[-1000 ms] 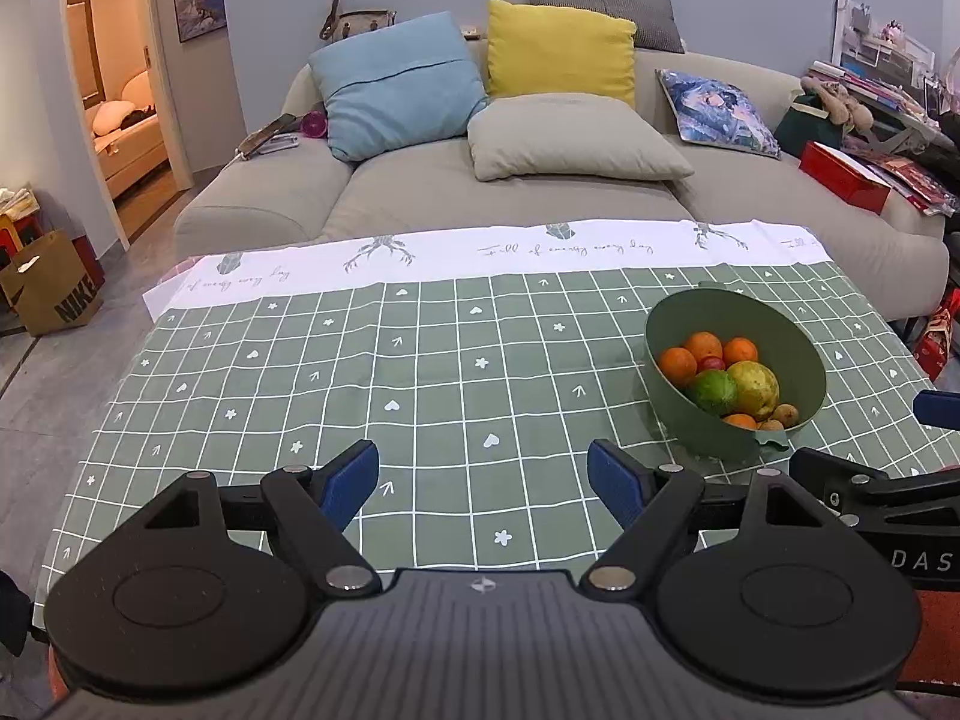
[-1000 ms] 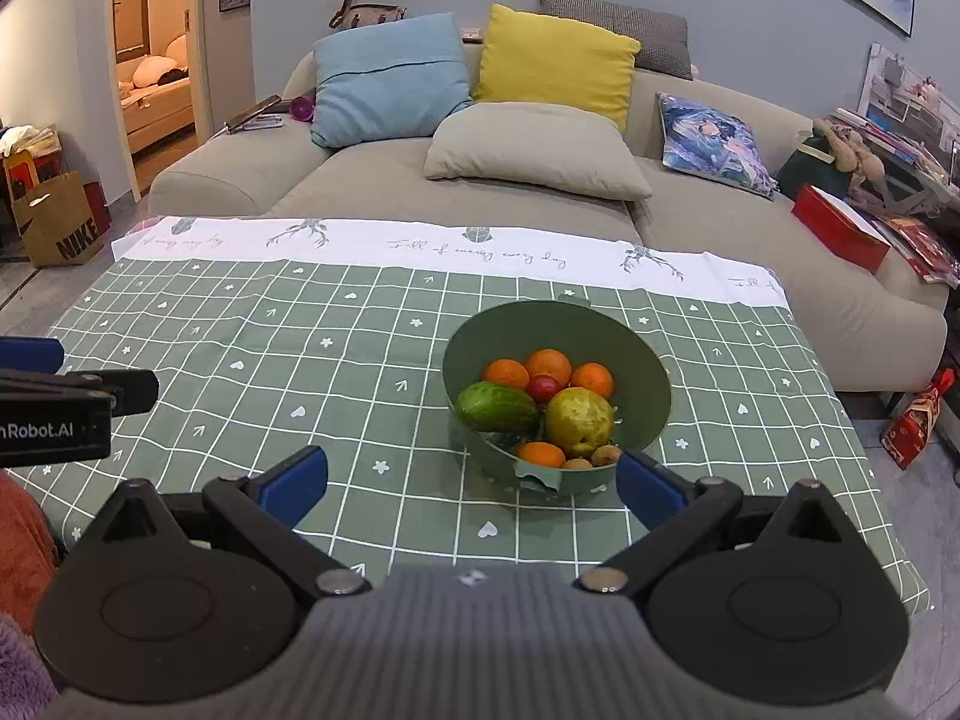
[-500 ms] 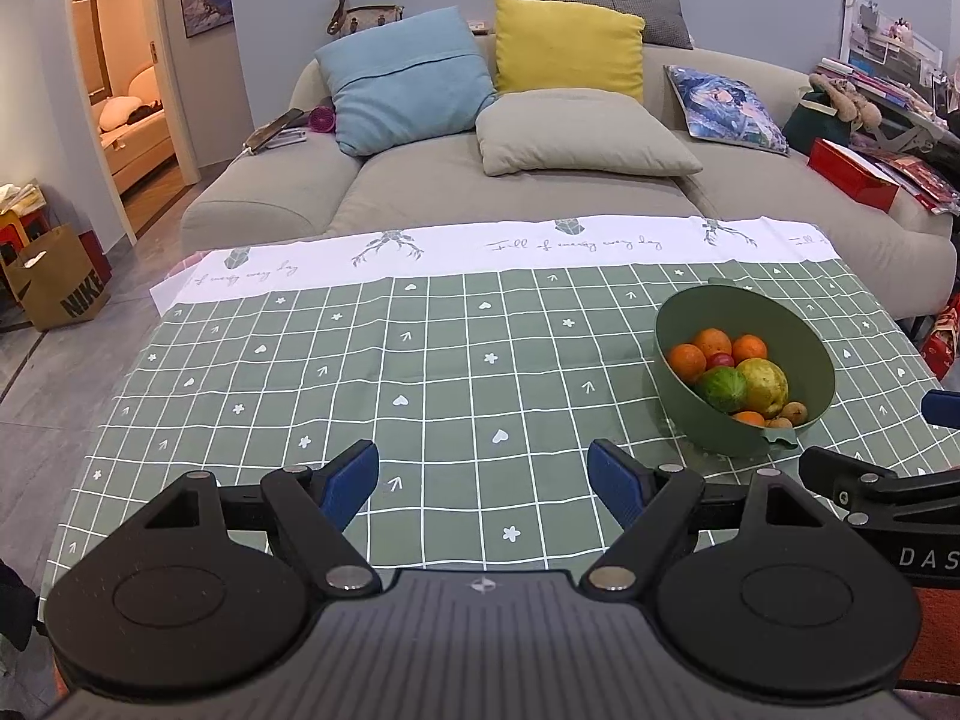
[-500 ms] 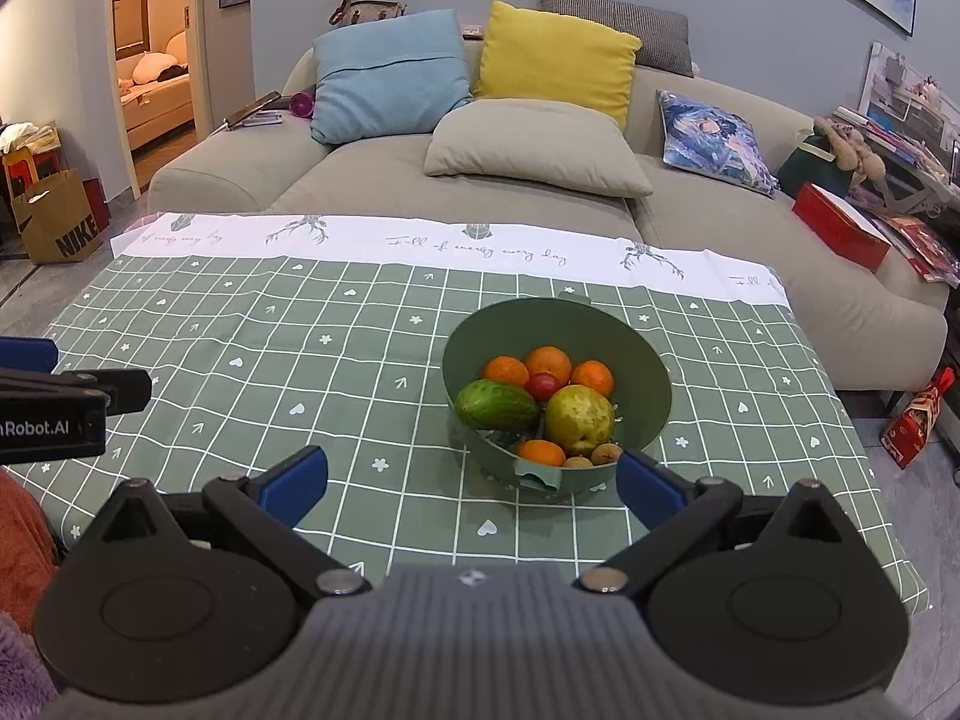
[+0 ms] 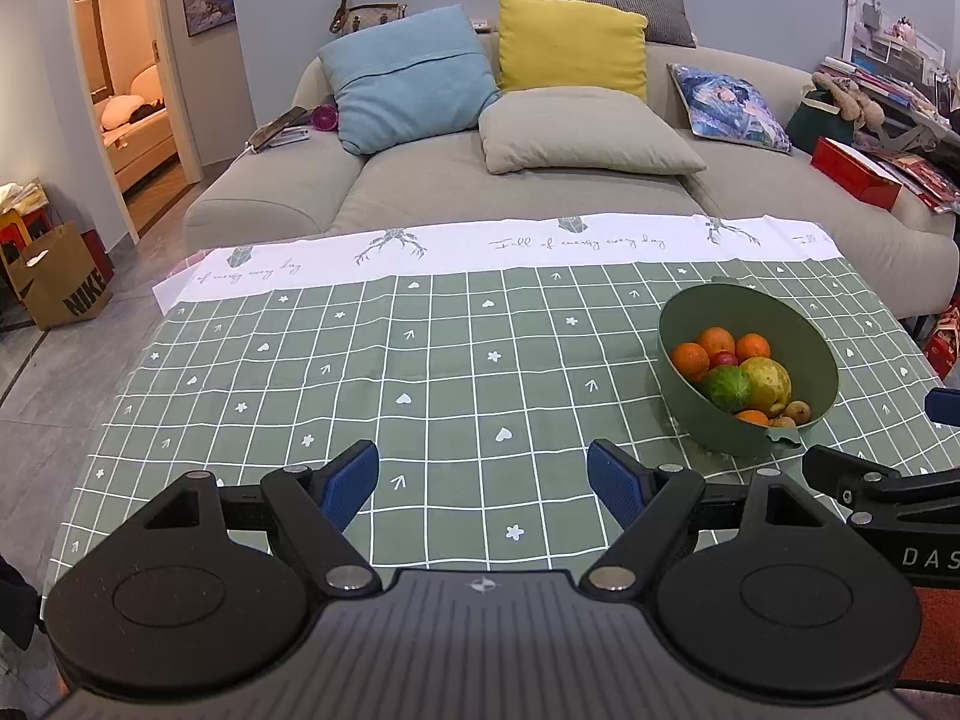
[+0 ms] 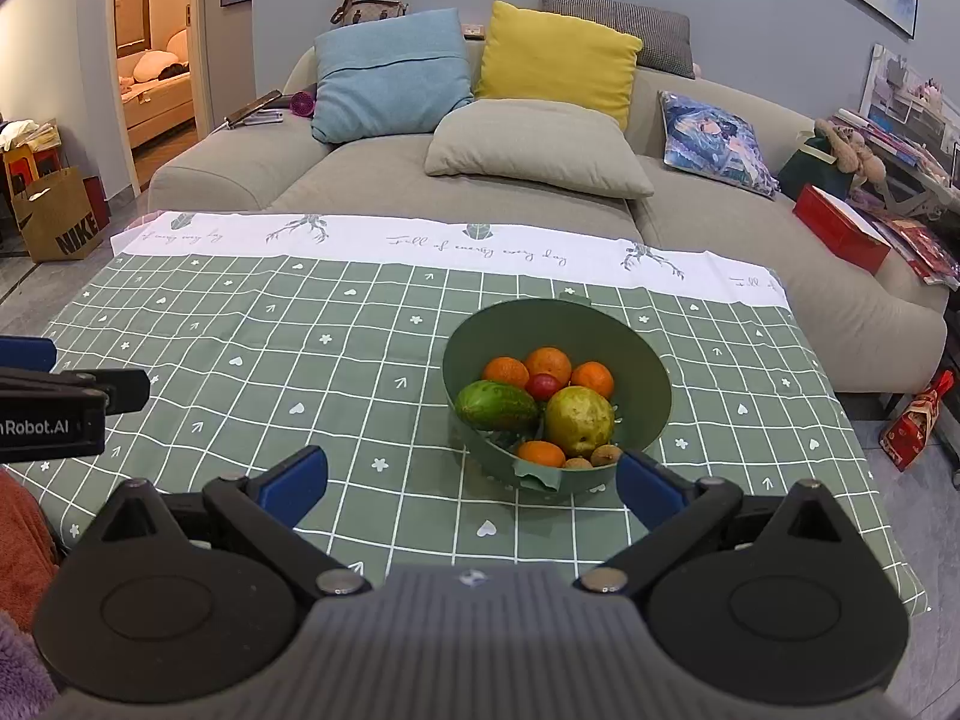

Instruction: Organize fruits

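Observation:
A green bowl (image 6: 648, 360) (image 5: 804, 330) stands on the checked green tablecloth (image 6: 270, 360) (image 5: 420, 372). It holds several oranges (image 6: 548, 363), a small red fruit (image 6: 543, 385), a green oblong fruit (image 6: 495, 405), a yellow-green pear (image 6: 579, 420) and small brown fruits (image 6: 606, 455). My right gripper (image 6: 474, 483) hovers open just in front of the bowl, nothing between its blue pads. Left of the bowl, my left gripper (image 5: 483, 477) is open over bare cloth. Each gripper's tip shows at the edge of the other's view.
A grey sofa (image 5: 540, 180) with blue, yellow, beige and printed cushions runs behind the table. A red box (image 6: 840, 228) and clutter lie at the right, a paper bag (image 5: 60, 282) on the floor at the left by a doorway.
The left wrist view has shifted slightly, so the bowl sits a little higher and further right in it. The right gripper has eased marginally closer to the bowl. Both stay open.

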A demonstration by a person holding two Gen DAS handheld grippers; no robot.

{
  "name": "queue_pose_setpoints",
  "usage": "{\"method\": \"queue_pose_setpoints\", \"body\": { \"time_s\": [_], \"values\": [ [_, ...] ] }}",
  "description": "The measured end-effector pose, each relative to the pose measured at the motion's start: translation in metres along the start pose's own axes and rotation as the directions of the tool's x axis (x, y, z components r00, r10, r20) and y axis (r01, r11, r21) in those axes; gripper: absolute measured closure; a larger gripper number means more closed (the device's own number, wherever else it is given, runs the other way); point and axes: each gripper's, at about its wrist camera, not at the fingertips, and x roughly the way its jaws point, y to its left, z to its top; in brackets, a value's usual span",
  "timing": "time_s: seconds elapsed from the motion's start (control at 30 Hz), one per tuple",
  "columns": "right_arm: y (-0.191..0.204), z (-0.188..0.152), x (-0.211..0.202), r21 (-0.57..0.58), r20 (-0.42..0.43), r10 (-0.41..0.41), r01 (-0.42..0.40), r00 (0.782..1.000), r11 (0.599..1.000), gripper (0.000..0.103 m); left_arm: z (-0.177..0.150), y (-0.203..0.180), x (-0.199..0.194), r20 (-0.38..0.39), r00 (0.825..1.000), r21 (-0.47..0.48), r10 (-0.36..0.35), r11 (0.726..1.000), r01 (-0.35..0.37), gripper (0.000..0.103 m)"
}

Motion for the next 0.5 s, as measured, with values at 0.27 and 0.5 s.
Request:
{"method": "queue_pose_setpoints", "body": {
  "time_s": [0.27,0.5],
  "values": [
    [0.0000,-0.0001,0.0008,-0.001,-0.002,0.000,0.000,1.000,1.000,0.005,0.0001,-0.0003,0.0001,0.000,1.000,0.000,0.000,1.000,0.000,0.010],
    [-0.0005,-0.0001,0.0007,-0.001,-0.004,0.001,-0.001,1.000,1.000,0.005,-0.0005,0.0022,0.0004,-0.007,1.000,-0.006,0.006,1.000,-0.006,0.010]
  ]
}}
